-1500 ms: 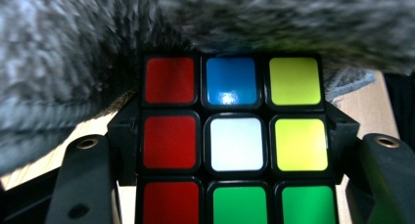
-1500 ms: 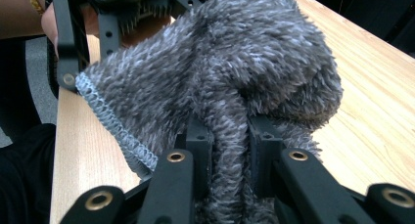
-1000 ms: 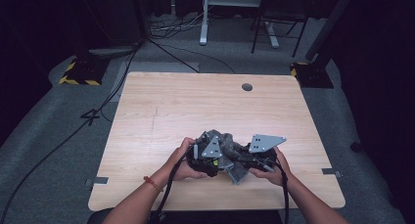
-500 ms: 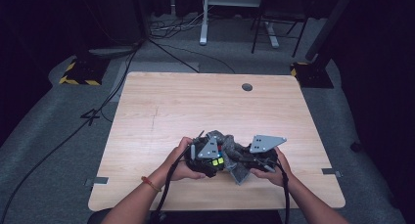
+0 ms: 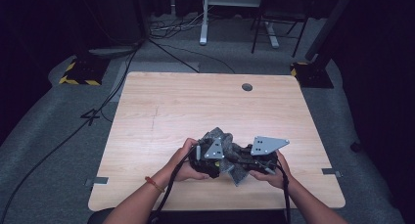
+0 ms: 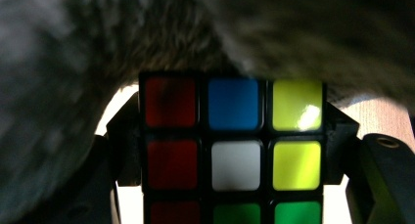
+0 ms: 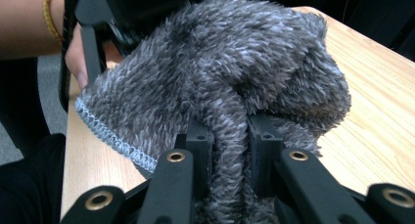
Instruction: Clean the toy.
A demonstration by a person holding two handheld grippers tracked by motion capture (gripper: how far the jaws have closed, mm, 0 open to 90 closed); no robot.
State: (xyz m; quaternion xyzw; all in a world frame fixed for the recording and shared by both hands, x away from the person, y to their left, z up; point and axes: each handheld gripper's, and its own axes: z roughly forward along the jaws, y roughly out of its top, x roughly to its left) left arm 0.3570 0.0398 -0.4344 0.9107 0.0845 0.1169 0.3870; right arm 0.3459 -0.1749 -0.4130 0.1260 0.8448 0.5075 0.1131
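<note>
The left tongs (image 6: 230,150) clamp a colour cube (image 6: 234,145); the right tongs (image 7: 229,150) pinch a grey fluffy cloth (image 7: 220,77) against it. The cube seems mid-wipe above the desk (image 5: 195,101), so next the cloth likely needs rubbing across another face.

Dark lab: lone table (image 5: 205,101), floor cables (image 5: 186,31).

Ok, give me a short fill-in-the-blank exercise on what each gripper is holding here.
The left gripper is shut on a puzzle ____.
The right gripper pinches a fold of fuzzy grey ____.
The centre square on the cube face toward the camera is ____.
Everything sits over a wooden ____.

Missing words: cube; cloth; white; table
</note>
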